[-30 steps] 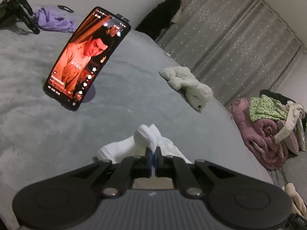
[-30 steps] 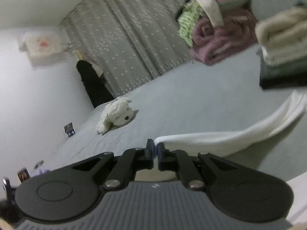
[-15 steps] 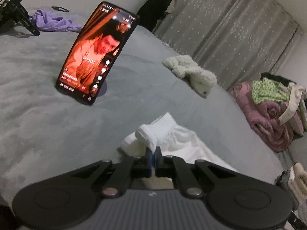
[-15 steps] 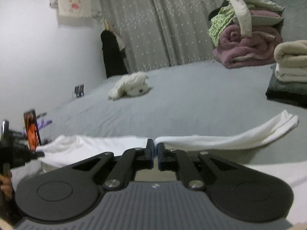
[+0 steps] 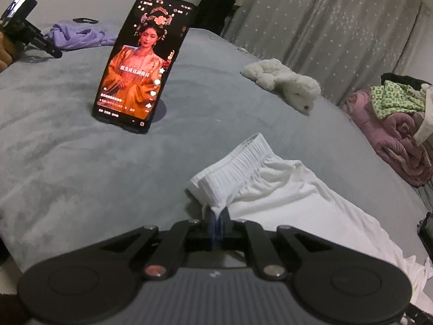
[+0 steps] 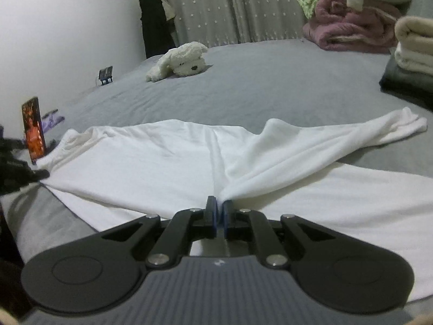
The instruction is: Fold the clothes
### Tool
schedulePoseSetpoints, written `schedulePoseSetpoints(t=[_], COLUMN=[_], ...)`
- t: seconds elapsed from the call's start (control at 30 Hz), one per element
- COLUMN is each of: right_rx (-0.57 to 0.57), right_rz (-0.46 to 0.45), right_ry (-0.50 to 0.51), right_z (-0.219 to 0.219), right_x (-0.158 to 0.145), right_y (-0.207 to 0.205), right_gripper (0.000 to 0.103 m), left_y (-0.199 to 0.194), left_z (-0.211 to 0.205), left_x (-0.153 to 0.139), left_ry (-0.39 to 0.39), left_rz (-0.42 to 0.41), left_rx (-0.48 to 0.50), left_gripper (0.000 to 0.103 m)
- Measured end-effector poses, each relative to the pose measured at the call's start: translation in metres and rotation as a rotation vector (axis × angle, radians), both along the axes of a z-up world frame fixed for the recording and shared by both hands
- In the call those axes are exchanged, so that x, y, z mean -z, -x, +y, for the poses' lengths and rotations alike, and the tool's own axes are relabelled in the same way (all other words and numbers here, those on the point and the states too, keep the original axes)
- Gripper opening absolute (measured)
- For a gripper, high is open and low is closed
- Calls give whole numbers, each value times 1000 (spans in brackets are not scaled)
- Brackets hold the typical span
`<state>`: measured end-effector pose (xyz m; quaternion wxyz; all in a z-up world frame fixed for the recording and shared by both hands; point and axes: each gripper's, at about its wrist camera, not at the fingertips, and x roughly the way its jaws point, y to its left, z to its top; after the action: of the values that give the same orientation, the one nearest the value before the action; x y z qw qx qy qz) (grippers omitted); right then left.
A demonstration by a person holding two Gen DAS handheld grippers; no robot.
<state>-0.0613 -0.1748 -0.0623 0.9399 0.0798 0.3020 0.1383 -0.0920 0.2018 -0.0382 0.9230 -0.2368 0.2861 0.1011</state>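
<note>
White trousers (image 5: pixel 284 189) lie across the grey bed (image 5: pixel 67 162). In the left wrist view my left gripper (image 5: pixel 218 214) pinches a corner of the ribbed elastic waistband (image 5: pixel 235 168); its jaws are opening with the fabric still between them. In the right wrist view the trousers (image 6: pixel 151 157) spread flat to the left, and one leg (image 6: pixel 338 140) trails off to the right. My right gripper (image 6: pixel 219 203) grips a gathered fold where the leg meets the body. Its jaws are opening too, cloth still between the pads.
A lit phone (image 5: pixel 143 62) stands propped on the bed beyond the waistband. A white plush dog (image 5: pixel 284 81) lies further back. Pink blankets with clothes (image 5: pixel 392 130) pile up at the right. Folded towels (image 6: pixel 411 54) are stacked at the far right. A purple cloth (image 5: pixel 78 35) lies far left.
Both grippers have brought the trousers down onto the bed, where they now lie spread out. The bunched waistband has unrolled. The right view has rolled level.
</note>
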Motion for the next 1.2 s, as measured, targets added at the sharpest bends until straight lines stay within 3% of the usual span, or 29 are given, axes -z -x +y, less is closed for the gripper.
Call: schedulePoseSetpoints(t=[0.03,0.1,0.13,0.17,0.43,0.6,0.83,1.2], right_rx=[5,19,34,48,189,247,326,543], right_rz=[6,7,-1,-7,25,55,77,183], right_ry=[-14,-29,-36,-44,-188,-257,-291,-584], right_z=[-2,-7,-11,-14,-55,-72,-91,-138], right_x=[-2,-4,-7,-9,-14,-16,-17,-10], right_y=[0,3,5,7,3,1,-6,-26], right_gripper=[16,31,42,44,45,50,52,52], left_y=[3,10,14,16,16,6,-14,-33], left_z=[0,-1,-2,-4,-29,-55,-104,-185], left_x=[-2,-6,-9,-11,-23,-29,-29,-26], left_ry=[3,-13,-25,-41,-106,-118,-144,-148], left_rz=[-20,-66,-90,-109,-153,-161,-143,-108], left_rx=[-5,-19,-28,-30,59,166,363,641], left_gripper=[15,47,51,53,65,80,81,78])
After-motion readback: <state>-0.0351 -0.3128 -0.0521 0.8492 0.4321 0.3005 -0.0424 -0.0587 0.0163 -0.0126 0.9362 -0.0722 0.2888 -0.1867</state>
